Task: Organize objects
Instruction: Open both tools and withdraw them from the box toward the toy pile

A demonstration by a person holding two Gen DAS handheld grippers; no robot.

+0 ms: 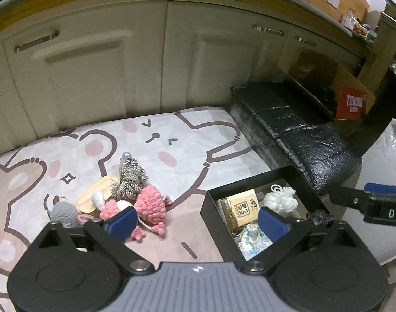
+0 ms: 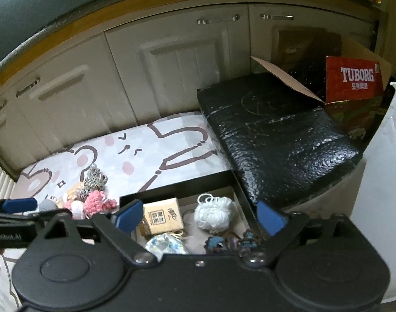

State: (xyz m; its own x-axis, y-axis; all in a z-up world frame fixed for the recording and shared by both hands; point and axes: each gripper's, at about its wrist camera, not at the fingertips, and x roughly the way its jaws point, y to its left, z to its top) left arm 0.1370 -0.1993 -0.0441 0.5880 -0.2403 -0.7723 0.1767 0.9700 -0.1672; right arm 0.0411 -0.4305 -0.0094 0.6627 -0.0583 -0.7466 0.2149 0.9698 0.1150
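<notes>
A low black box [image 1: 208, 204] stands on the cartoon bear mat [image 1: 159, 140]. It holds a tan packet [image 1: 243, 206], a white yarn ball [image 1: 281, 199], a floral pouch [image 1: 252, 236] and a dark blue crochet piece [image 2: 231, 243]. Left of the box lies a pile: a pink crochet toy [image 1: 151, 208], a grey-brown rope knot [image 1: 131, 175], a grey crochet toy [image 1: 64, 212] and a beige pouch [image 1: 94, 195]. My left gripper [image 1: 198, 221] hangs open between pile and box, holding nothing. My right gripper [image 2: 200, 217] is open above the box, also holding nothing.
A black foam-wrapped block [image 1: 289, 124] lies right of the mat, touching the box's far corner. Behind it a cardboard carton holds a red Tuborg pack [image 2: 354, 78]. Cream cabinet doors [image 1: 94, 65] close off the back. A white wrapped object [image 2: 380, 169] stands at the far right.
</notes>
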